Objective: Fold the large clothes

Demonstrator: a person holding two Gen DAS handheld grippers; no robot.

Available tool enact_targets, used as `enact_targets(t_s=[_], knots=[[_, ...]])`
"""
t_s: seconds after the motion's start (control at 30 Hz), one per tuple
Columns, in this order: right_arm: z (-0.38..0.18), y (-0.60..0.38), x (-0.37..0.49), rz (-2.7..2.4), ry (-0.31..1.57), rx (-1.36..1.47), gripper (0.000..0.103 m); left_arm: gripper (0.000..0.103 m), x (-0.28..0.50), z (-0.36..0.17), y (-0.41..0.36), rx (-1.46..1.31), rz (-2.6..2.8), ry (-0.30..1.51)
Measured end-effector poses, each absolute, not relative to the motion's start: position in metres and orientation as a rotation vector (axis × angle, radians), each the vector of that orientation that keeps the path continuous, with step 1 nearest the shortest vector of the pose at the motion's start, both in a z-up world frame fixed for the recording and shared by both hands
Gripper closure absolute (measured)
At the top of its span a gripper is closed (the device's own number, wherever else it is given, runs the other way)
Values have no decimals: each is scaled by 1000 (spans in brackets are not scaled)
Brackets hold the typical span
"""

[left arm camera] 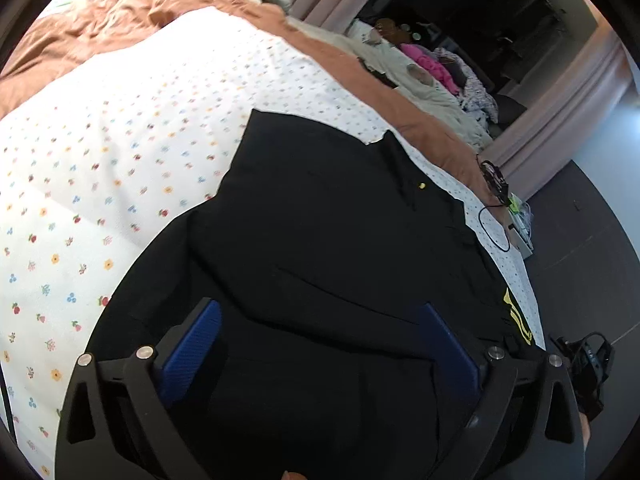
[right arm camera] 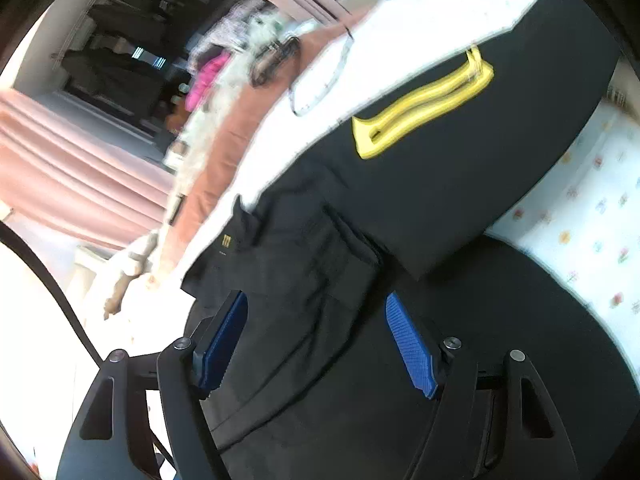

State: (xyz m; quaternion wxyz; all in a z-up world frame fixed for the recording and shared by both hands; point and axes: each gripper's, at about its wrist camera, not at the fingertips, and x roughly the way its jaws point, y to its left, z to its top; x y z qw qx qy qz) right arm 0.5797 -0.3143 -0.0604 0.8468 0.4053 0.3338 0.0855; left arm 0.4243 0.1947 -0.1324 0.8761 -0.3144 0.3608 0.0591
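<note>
A large black garment (left arm camera: 328, 216) with a small gold button and yellow stripe trim (left arm camera: 518, 316) lies on a white flower-print sheet (left arm camera: 120, 168) on the bed. My left gripper (left arm camera: 320, 320) is open just above the garment's near part, blue pads wide apart, nothing between them. In the right wrist view the same garment (right arm camera: 420, 184) shows folded layers and a yellow stripe patch (right arm camera: 424, 108). My right gripper (right arm camera: 316, 312) is open over a creased part of the fabric, holding nothing.
An orange-brown blanket (left arm camera: 120, 28) covers the far side of the bed. A pile of clothes (left arm camera: 432, 68) lies at the far end. A black cable (left arm camera: 494, 224) and small items sit at the bed's right edge. Pink curtains (right arm camera: 80, 160) and dark floor (left arm camera: 580, 240) lie beyond.
</note>
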Motion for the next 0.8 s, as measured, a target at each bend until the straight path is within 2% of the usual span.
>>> enact_targets(t_s=[0.3,0.37,0.63,0.8], knots=[[-53,-383,526,-59,613,873,33,1,433,-120,166,-585,82,749],[-45,-389,520,-94,591,860,39,1,432,-120,164,-572,84,746],[-31,-422,522,-170,535,820,50,1,432,-121,162,-541,116,739],[-40,-426,528,-205,522,856,50,1,434,-124,162,-539,134,743]])
